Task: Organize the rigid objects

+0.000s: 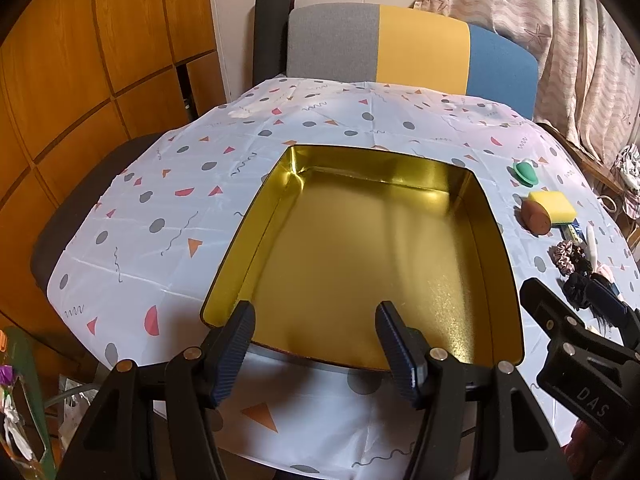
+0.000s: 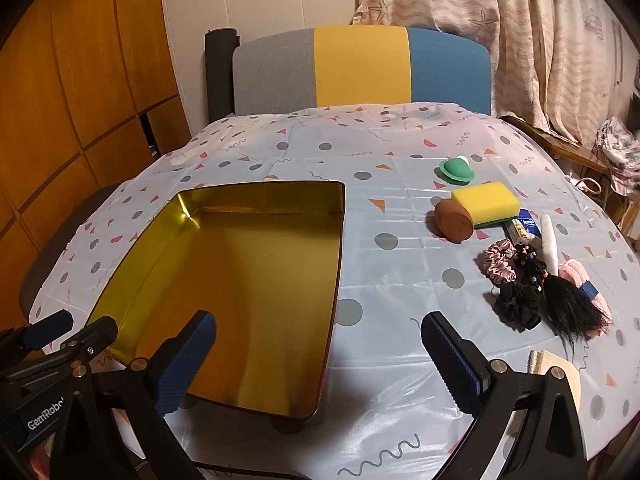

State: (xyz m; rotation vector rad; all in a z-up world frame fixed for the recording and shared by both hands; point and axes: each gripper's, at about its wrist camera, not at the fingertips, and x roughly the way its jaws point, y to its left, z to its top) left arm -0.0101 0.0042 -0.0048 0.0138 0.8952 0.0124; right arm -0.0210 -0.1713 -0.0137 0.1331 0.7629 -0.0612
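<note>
Left claw (image 2: 60, 330) reads "GemRobo", right claw (image 1: 576, 300) "DAS"

**Student:** What sort of place is shown?

**Instructor:** A lived-in room of a home. Note the wooden cabinet doors (image 2: 72, 120), the patterned curtain (image 2: 520, 40), and an upholstered chair (image 2: 360, 68) in grey, yellow and blue behind a table under a printed plastic tablecloth (image 2: 320, 152). Hair scrunchies (image 2: 500, 266) and a sponge (image 2: 486, 198) lie on it.
</note>
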